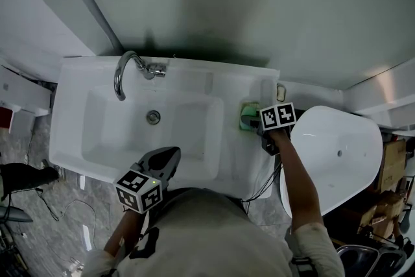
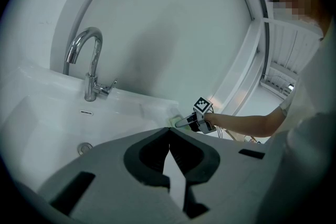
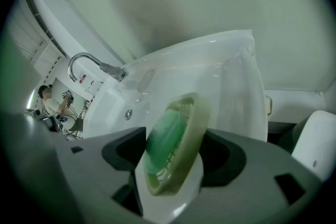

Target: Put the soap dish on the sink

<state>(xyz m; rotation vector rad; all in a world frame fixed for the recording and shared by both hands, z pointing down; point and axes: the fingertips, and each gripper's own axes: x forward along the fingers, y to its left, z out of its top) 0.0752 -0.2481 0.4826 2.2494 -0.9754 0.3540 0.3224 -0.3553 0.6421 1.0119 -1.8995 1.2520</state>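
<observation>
A chrome faucet [image 1: 123,73] curves over the white sink [image 1: 70,139] at the upper left of the head view. A drain [image 1: 153,117] sits mid-basin, and a white rounded fixture [image 1: 337,152] fills the right. The left claw [image 2: 169,132] hangs at the basin's lower edge, pressed together and empty. The soap dish [image 3: 176,144] is a pale oval with a slatted grid holding a green bar; it lies on the sink's right ledge, mid-frame, between the right claw's [image 1: 254,120] parted jaws, which stand clear of it.
</observation>
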